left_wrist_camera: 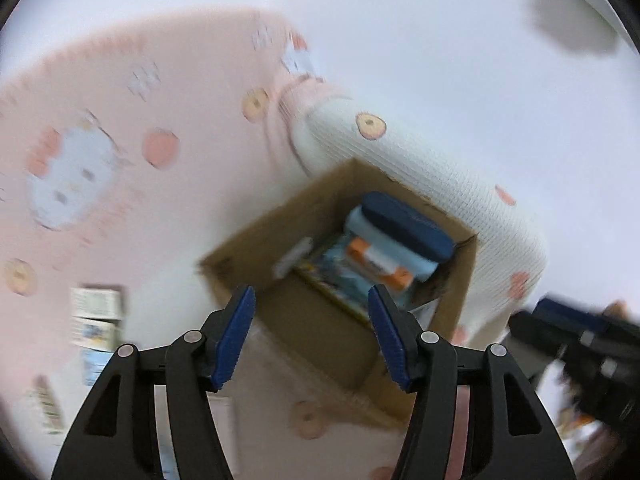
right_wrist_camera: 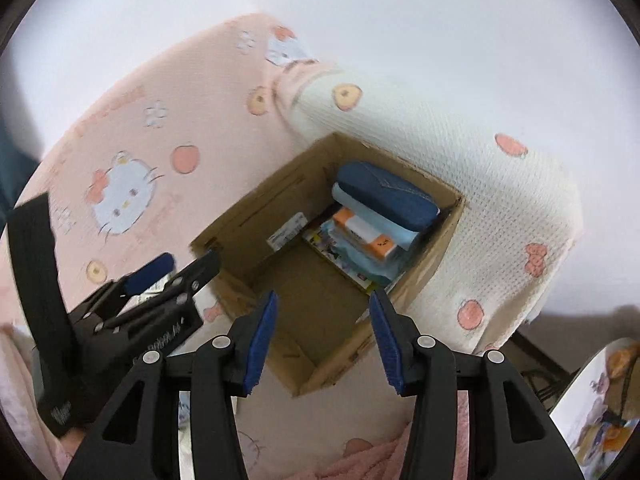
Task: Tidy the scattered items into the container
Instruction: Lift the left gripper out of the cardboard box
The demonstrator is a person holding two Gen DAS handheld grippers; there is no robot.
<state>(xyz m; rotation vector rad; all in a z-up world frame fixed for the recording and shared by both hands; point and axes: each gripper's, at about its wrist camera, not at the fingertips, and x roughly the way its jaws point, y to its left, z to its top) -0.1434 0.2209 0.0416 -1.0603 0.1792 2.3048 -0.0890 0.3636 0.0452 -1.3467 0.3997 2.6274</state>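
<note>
On the pink cartoon-print bedspread (right_wrist_camera: 132, 152), against a white quilted pillow (right_wrist_camera: 500, 216) at its far edge, stands the open cardboard box (right_wrist_camera: 244, 216) that serves as the container. Inside it, stacked along the wall nearest the pillow, lie a dark blue case (right_wrist_camera: 386, 196), a pale blue item under it, an orange-and-white carton (right_wrist_camera: 366, 238) and some flat printed packs; the near half of the box floor is bare.

Both grippers hang above the box mouth, tilted down into it. The left gripper (left_wrist_camera: 312, 336) has its blue pads spread wide with nothing between them. The right gripper (right_wrist_camera: 324, 340) also stands apart and empty, its jaws somewhat narrower.

Loose items remain outside: a few small printed packets (left_wrist_camera: 96, 316) lie on the bedspread toward its left side, well apart from the box, their outlines too blurred to read a long axis. They lie to the left of the left gripper, so that hand is probably nearer and better placed to fetch them.
</note>
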